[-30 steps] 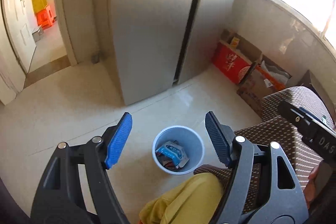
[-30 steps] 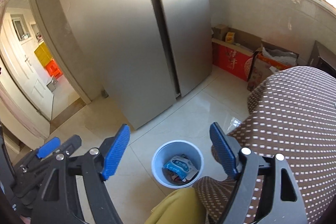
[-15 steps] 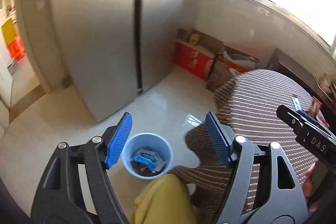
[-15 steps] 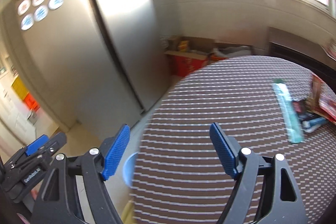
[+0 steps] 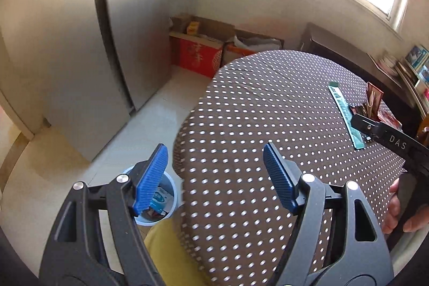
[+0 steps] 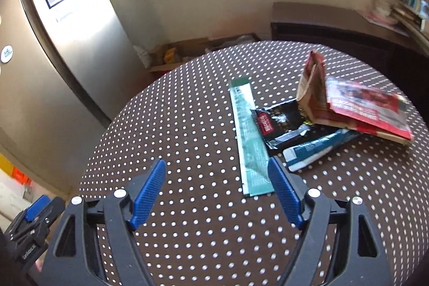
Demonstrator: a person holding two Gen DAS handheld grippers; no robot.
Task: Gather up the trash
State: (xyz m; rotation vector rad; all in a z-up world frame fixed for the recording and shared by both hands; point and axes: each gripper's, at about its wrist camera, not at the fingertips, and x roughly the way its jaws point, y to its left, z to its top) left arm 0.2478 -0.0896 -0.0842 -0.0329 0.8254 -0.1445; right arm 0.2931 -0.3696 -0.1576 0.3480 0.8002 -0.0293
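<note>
Both pairs of blue fingers are spread wide with nothing between them. The right gripper (image 6: 215, 190) hangs over the dotted tablecloth (image 6: 187, 125), its right finger just beside the near end of a long green wrapper (image 6: 248, 136). Beyond that lie a black packet (image 6: 281, 122), a teal tube (image 6: 316, 149) and a red bag (image 6: 356, 109), bunched together. The left gripper (image 5: 214, 176) hovers at the table's edge; the blue bin (image 5: 169, 195) stands on the floor below, with wrappers inside.
</note>
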